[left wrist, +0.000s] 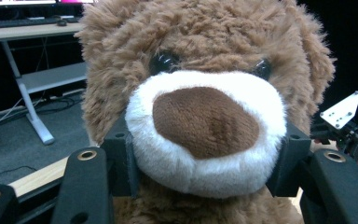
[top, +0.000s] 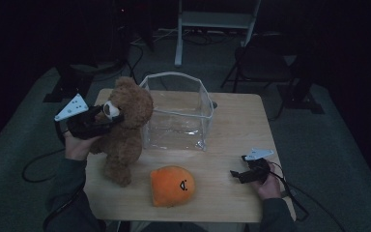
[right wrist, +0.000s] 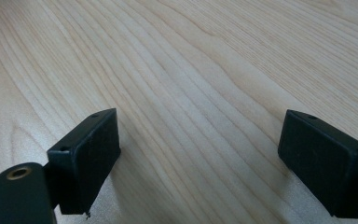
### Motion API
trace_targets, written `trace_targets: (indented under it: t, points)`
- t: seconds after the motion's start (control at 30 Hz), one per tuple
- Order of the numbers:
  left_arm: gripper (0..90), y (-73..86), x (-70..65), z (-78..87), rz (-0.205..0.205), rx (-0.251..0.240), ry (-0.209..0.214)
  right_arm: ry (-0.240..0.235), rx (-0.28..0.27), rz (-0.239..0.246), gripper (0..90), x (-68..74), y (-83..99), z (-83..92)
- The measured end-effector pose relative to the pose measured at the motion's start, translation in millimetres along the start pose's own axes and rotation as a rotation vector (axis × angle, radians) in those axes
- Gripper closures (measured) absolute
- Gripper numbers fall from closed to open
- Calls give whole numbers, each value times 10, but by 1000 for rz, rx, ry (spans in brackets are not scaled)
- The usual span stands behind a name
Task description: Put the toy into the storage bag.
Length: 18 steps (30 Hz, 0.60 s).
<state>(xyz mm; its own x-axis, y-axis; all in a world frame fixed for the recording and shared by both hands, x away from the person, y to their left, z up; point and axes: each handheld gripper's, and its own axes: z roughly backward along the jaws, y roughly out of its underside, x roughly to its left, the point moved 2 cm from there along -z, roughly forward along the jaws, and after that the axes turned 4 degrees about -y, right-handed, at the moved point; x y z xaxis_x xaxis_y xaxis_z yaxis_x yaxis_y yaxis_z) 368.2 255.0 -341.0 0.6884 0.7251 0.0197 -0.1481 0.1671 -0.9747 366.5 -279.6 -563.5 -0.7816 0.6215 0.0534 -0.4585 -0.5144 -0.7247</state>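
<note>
A person seated at a pale wooden desk (top: 232, 121) clamped the left hand-held gripper (top: 107, 117) on the white muzzle of a brown teddy bear (top: 125, 130), its two black pads pressing in on either side of the snout, as the left gripper view showed at close range (left wrist: 205, 140). In the high view the bear stood upright at about nine o'clock on the desk, its feet apparently still on the wood, just beside the left wall of a clear plastic bin (top: 178, 113) that sat near the desk's far edge at around twelve o'clock. The bin looked empty. An orange plush toy (top: 173, 185) with a small printed face lay on its own toward six o'clock, near the front edge and well apart from both hands. The right hand-held gripper (top: 236, 175) rested low at about four o'clock, its jaws spread wide with nothing but bare wood grain between them in the right gripper view (right wrist: 200, 154). Judged from how things lay, the work of packing the soft toys into the bin had barely started: the bear was gripped but not yet lifted over the rim, and the orange toy remained untouched. Both toys were left to be moved, and whether the tall bear would fit upright in the bin could not be told.
</note>
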Motion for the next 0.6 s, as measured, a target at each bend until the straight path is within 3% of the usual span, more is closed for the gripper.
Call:
trace_targets:
  t: [0.6]
  points:
    - [413, -145, 8, 2, -11, -23, -6, 0, 0, 0, 119, 0, 0, 0]
